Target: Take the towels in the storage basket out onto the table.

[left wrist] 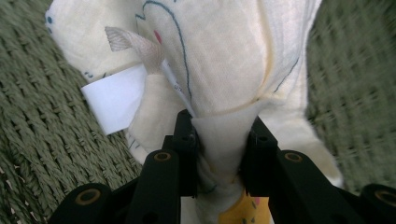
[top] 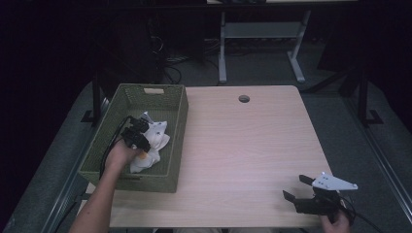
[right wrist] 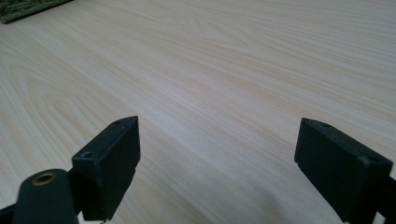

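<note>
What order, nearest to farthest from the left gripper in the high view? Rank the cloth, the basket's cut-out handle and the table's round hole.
1. cloth: pinched in the left gripper fingers, inside the green basket.
2. cut-out handle: on the basket's far wall, beyond the gripper.
3. round hole: on the table, near its far edge, right of the basket.

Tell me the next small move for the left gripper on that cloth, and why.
Probably lift straight up: the left gripper is shut on a fold of the cream cloth, which lies in the green basket, while the right gripper waits open over the table.
</note>
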Motion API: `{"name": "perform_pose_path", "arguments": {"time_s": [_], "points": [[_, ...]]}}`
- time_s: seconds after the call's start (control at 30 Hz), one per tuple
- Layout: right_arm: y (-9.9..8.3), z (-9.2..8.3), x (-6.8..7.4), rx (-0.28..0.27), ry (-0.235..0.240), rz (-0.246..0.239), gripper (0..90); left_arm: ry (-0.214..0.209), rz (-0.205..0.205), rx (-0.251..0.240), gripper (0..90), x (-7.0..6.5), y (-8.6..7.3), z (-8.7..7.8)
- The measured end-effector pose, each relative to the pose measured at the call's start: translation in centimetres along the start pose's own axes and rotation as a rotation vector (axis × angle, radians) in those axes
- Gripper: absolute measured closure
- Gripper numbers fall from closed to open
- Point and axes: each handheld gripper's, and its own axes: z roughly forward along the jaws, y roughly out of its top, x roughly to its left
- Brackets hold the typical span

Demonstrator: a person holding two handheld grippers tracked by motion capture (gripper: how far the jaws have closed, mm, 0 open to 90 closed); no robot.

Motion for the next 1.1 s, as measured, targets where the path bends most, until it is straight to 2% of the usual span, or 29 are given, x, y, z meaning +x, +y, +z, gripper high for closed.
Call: {"name": "perform_pose_path", "arguments": {"time_s": [0.07, 0.27, 0.4, 0.5, 0.77, 0.87, 1.1], "points": [[0.0, 0.0, 0.0, -0.004, -0.001, 0.003, 13.9, -0.013, -0.023, -0.032, 71.3, 0.3, -0.3, -0.7], [0.0, 0.0, 0.0, -0.003, -0.005, 0.004, 13.9, -0.046, -0.022, -0.081, 71.1, 0.3, -0.9, -2.3], [0.0, 0.0, 0.0, -0.003, -0.005, 0.005, 13.9, -0.066, -0.041, -0.105, 70.6, 0.6, -1.1, -3.0], [0.0, 0.0, -0.1, -0.005, -0.007, 0.007, 13.9, -0.093, -0.063, -0.125, 70.1, 0.8, -1.2, -3.2], [0.0, -0.1, -0.1, -0.012, -0.007, 0.009, 13.9, -0.132, -0.074, -0.154, 68.6, 1.0, -1.2, -3.5], [0.1, -0.1, -0.1, -0.012, -0.011, 0.011, 13.9, -0.171, -0.092, -0.177, 68.3, 1.3, -1.5, -3.7], [0.1, 0.1, 0.0, -0.007, -0.012, 0.015, 13.9, -0.197, -0.111, -0.196, 68.3, 1.9, -1.9, -3.9]]}}
